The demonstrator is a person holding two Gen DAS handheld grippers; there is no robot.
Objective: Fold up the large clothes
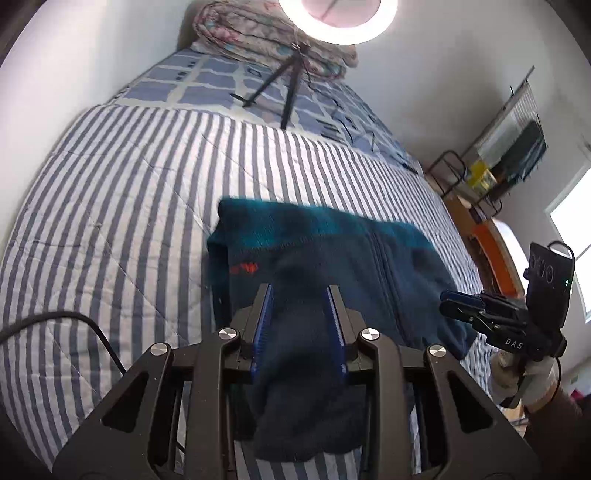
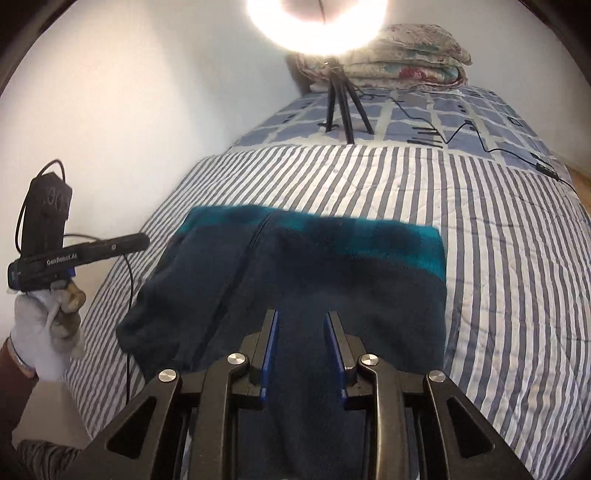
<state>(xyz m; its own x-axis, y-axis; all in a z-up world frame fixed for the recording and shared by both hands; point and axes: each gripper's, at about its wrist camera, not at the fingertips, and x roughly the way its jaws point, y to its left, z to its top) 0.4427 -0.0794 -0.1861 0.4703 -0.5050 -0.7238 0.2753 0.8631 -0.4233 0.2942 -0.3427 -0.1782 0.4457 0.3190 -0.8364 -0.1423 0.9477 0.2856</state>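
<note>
Fleece jacket [image 2: 295,280], dark navy with a teal band along its far edge and a zipper running down its front, lay on the striped quilt [image 2: 498,258] that covered the near part of the bed, its near end lifted off the cover. Left gripper [image 1: 300,291] was clamped on a bunched fold of the navy fleece, the cloth filling the gap between its blue pads and hanging down over the gripper body. Right gripper [image 2: 301,317] was likewise closed on a fold of the same garment, fabric pressed between both blue pads. A small orange-red mark [image 1: 245,268] showed on the jacket near its left edge in the left wrist view. Each gripper appeared in the other's camera, gripped by a hand in a light glove [image 2: 40,332]; in the right wrist view the left gripper's fingers pointed toward the jacket's left side. Beyond the quilt lay a blue checked sheet [image 2: 424,118], on which stood a black tripod [image 2: 341,99] carrying a lit ring light [image 2: 317,22]. A folded floral comforter [image 2: 406,59] was stacked against the wall at the head of the bed. A black cable [image 2: 491,147] trailed across the sheet.
</note>
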